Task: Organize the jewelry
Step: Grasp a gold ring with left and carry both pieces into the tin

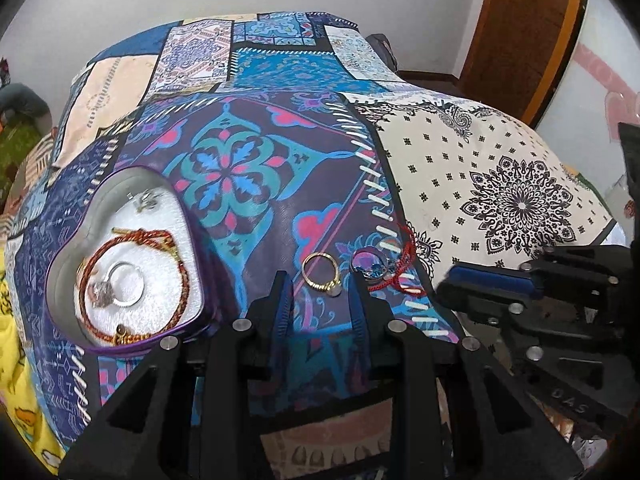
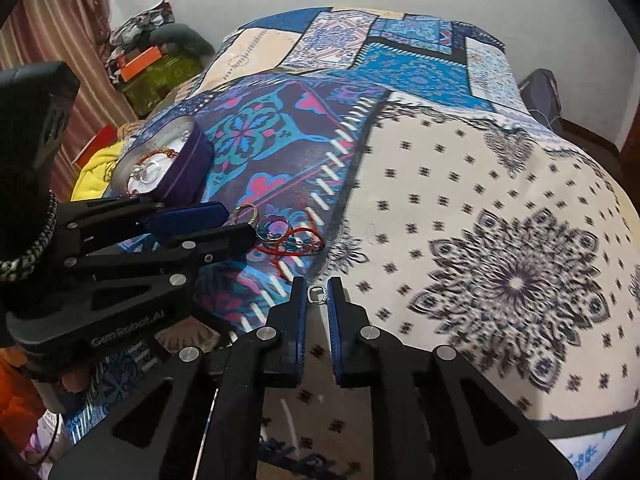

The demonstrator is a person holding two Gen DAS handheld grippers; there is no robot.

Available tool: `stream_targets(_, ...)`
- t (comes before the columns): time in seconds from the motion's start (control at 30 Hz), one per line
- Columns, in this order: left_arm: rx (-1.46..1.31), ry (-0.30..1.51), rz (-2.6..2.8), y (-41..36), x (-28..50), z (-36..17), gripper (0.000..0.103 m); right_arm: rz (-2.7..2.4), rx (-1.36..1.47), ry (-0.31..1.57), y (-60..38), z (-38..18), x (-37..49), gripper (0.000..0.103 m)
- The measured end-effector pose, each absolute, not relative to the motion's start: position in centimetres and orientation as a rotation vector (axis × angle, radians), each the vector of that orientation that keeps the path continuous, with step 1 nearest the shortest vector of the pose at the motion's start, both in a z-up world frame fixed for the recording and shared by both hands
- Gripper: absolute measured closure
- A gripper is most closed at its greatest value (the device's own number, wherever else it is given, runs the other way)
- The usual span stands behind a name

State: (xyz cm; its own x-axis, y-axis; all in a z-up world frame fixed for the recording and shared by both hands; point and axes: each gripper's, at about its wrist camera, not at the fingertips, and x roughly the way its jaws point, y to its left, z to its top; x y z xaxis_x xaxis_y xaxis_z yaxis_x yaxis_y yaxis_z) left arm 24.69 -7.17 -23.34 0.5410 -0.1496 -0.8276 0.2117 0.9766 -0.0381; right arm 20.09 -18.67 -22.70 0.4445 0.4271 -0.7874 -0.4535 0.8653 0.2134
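A heart-shaped purple tin (image 1: 64, 256) (image 2: 192, 152) lies on the patchwork bedspread, holding a red cord bracelet (image 1: 176, 276), a silver ring (image 1: 120, 284) and small earrings (image 1: 146, 200). A gold ring (image 1: 320, 272) (image 2: 246, 213) lies on the cloth just ahead of my open left gripper (image 1: 318, 286) (image 2: 234, 222). Next to it lie a purple-blue ring (image 1: 370, 266) (image 2: 272, 228) and a red thread (image 1: 404, 264) (image 2: 298, 242). My right gripper (image 2: 317, 292) (image 1: 472, 280) is nearly closed on a small silver ring (image 2: 315, 294) at its fingertips.
The bed's cream mandala patch (image 2: 512, 280) spreads to the right. A yellow cloth (image 1: 20, 360) lies at the bed's left edge. Clutter and boxes (image 2: 152, 64) sit by the far wall; a wooden door (image 1: 520, 32) stands at the right.
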Motion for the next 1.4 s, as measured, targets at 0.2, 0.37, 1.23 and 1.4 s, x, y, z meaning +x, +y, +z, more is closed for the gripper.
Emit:
stream_targets(0.2, 0.069, 0.973, -0.214, -7.2, 24.6, -23.3, 0.089, 0.525, -0.011, 0.958, -19.7, -22.1, 19.8, 0.094)
stream_targets(0.37, 0.052, 0.978, -0.23, -7.1, 23.7, -23.1, 0.097, 0.525, -0.002, 0.937, -20.0, -21.1, 19.6, 0.094)
stream_targets(1.23, -0.001, 0.75, -0.158, -0.6, 17.3, -13.6, 0.097, 0.633, -0.006, 0.736, -13.6, -13.0, 18.9, 0.094)
stream_targets(1.4, -0.027, 0.724, -0.123, 2.3, 17.2, -12.6, 0.097, 0.669, -0.015, 0.713, -11.4, -12.3, 19.2, 0.094)
